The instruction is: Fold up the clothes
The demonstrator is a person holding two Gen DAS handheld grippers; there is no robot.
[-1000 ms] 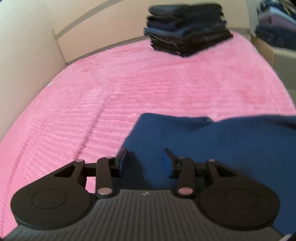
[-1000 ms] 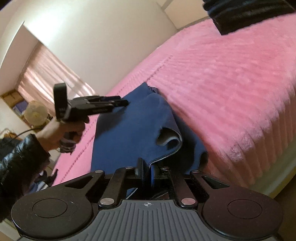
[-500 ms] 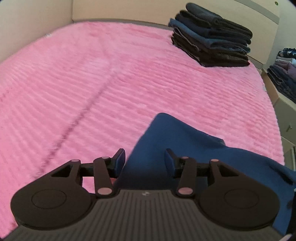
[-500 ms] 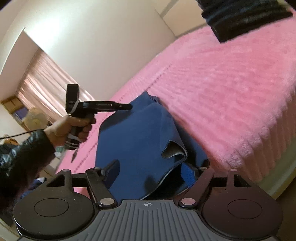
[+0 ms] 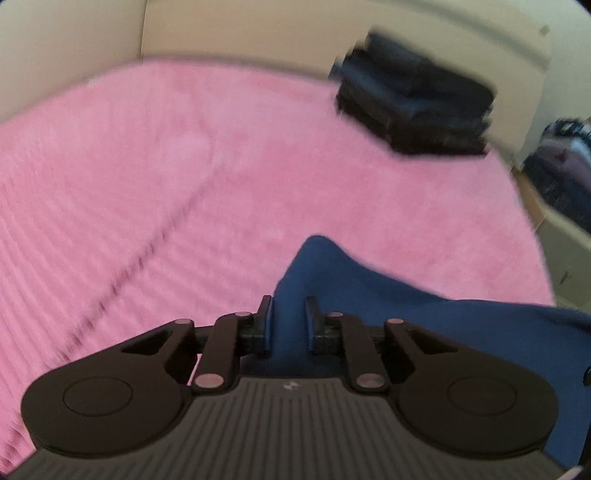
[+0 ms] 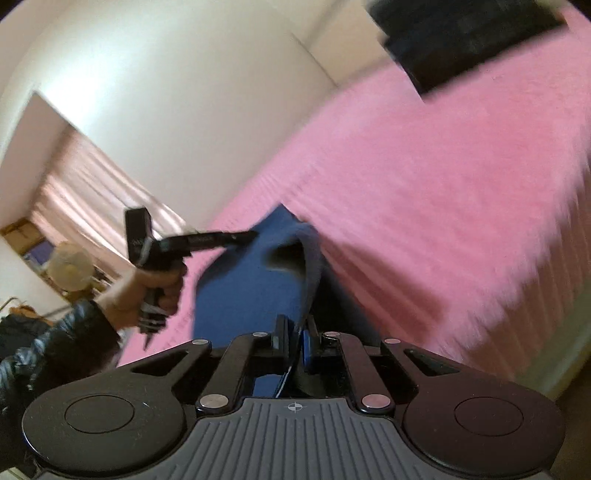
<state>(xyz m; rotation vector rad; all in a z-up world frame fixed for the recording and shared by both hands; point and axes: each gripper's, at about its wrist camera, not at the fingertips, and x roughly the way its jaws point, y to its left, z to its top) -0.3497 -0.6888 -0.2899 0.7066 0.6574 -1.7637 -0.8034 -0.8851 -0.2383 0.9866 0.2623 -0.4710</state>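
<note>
A dark blue garment (image 5: 406, 314) lies near the front edge of the pink fleece bed cover (image 5: 184, 184). My left gripper (image 5: 288, 306) is shut on a raised fold at its corner. In the right wrist view the same garment (image 6: 251, 295) hangs stretched between both tools, with the left gripper (image 6: 247, 235) pinching its far corner above the bed. My right gripper (image 6: 295, 325) is shut on the garment's near edge, and a thin hem runs between the pads. The image is motion-blurred.
A stack of dark folded clothes (image 5: 413, 107) sits at the far side of the bed by the headboard, also seen as a stack (image 6: 469, 33). More clothes are piled on a box (image 5: 561, 177) to the right. A person's hand (image 6: 147, 291) and black sleeve (image 6: 55, 343) hold the left tool.
My right gripper opened half a second ago and has shut again on the garment's edge. My left gripper has narrowed onto the cloth corner and lifted it.
</note>
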